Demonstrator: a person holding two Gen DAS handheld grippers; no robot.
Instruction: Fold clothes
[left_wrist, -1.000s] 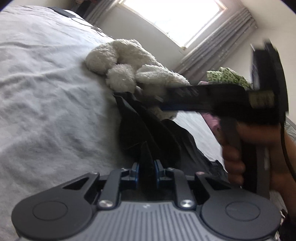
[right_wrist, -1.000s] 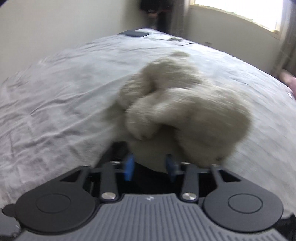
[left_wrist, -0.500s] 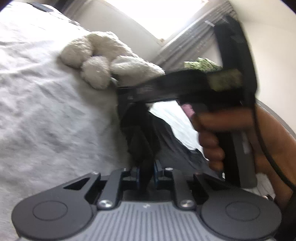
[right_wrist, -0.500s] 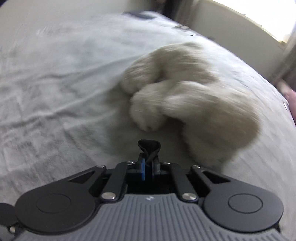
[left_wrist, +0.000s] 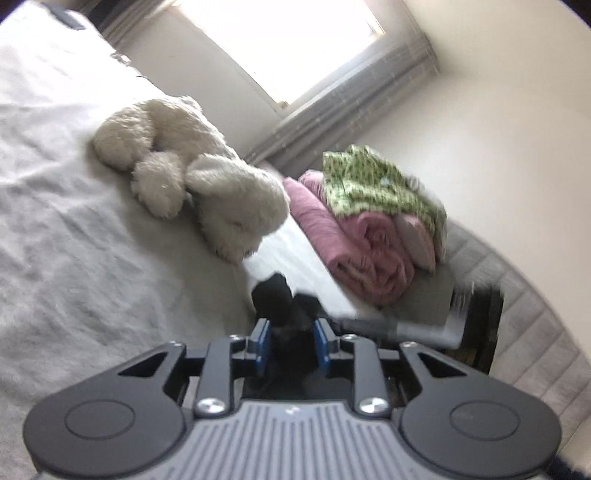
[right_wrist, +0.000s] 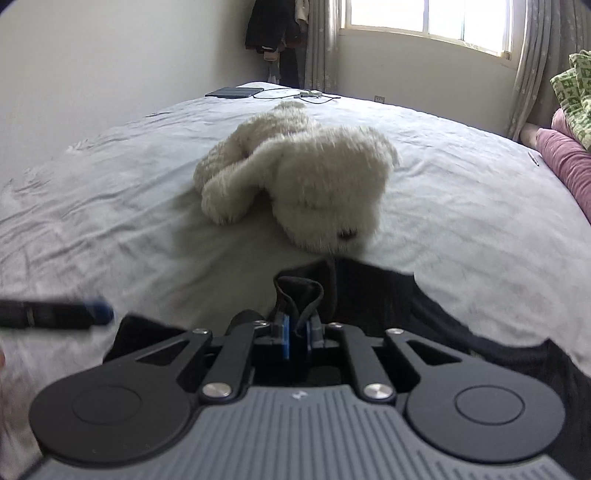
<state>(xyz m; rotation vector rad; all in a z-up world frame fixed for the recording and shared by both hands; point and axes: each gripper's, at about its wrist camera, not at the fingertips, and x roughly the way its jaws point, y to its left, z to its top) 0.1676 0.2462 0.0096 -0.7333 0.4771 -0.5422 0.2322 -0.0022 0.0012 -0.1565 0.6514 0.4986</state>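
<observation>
On the far left of the right wrist view, a blurred dark bar with a blue tip (right_wrist: 55, 314) is seen; it is probably a finger of the left gripper, but the blur makes this hard to tell. A big bed with a pale grey sheet (right_wrist: 110, 206) is spread across both views. One white stuffed toy (right_wrist: 295, 177) is laid on the sheet, near the middle.

Just below the toy, one black garment (right_wrist: 424, 306) is spread on the sheet, and its edge is almost touched by the toy's head. A fold of this black cloth is pinched by the right gripper (right_wrist: 297, 336), whose blue pads are pressed close together on it.

In the left wrist view, a bunch of the same black garment (left_wrist: 280, 299) is held by the left gripper (left_wrist: 291, 345). The blue pads are kept a little apart by the thick cloth clamped between them.

At the far end of the bed, one flat dark tablet (right_wrist: 234, 92) and one thin cable (right_wrist: 306, 95) are seen.

To the right, a pile of clothes is stacked at the edge of the bed. Two kinds are counted: pink folded clothes (left_wrist: 354, 240) below, and one green patterned cloth (left_wrist: 373, 184) on top. No boxes or baskets are shown. One bright window (right_wrist: 424, 18) with grey curtains (right_wrist: 532, 66) is seen behind.
</observation>
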